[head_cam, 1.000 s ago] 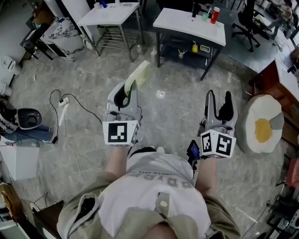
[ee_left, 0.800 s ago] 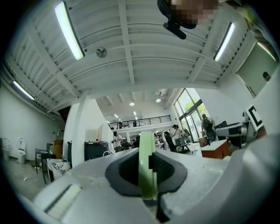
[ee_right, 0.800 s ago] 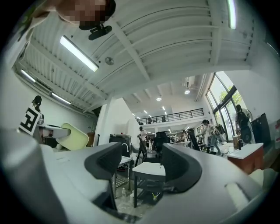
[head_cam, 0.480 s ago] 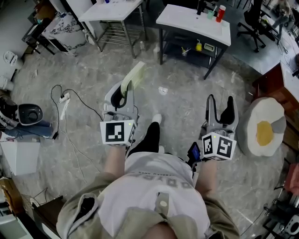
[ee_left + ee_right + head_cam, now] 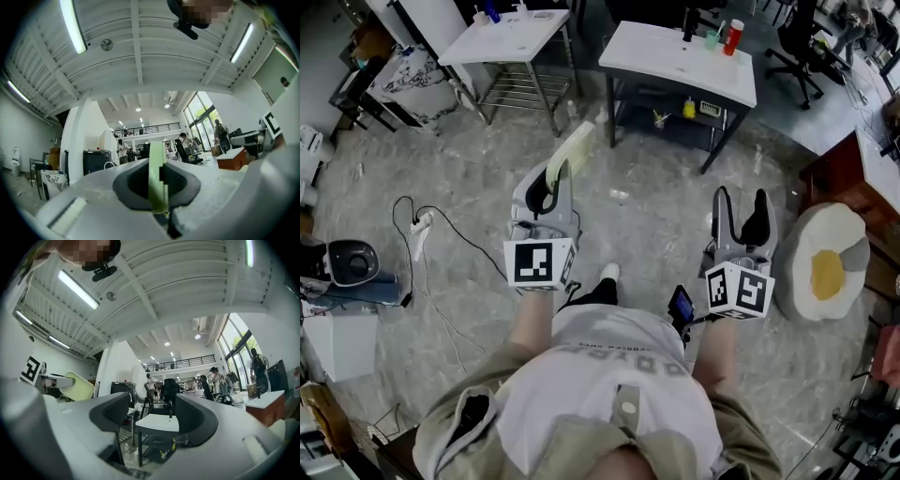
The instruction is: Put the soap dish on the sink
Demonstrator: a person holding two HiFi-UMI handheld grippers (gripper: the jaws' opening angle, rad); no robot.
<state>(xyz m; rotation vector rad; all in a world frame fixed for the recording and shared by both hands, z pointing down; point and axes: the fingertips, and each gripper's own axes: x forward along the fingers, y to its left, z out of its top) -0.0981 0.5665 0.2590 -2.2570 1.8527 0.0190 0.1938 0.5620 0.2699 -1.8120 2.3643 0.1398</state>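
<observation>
The soap dish (image 5: 572, 148), pale green and oval, sticks out from my left gripper (image 5: 551, 178), which is shut on its rim. In the left gripper view the dish (image 5: 157, 178) stands edge-on between the pads. My right gripper (image 5: 741, 199) is open with nothing between its fingers; its jaws have just been opening. The sink (image 5: 680, 52), a white top on a dark stand with a black tap, lies ahead across the floor. In the right gripper view the sink (image 5: 158, 422) shows between the jaws and the dish (image 5: 77, 386) at the left.
A red bottle (image 5: 731, 30) and a green cup stand on the sink's far edge. A white table (image 5: 506, 37) over a wire rack is to its left. An egg-shaped cushion (image 5: 825, 262) lies at the right, and a power strip (image 5: 417, 230) with cables at the left.
The person has stepped forward over the floor, carrying both grippers along towards the sink. The dish stays clamped in the left gripper. The right jaws stand slightly wider.
</observation>
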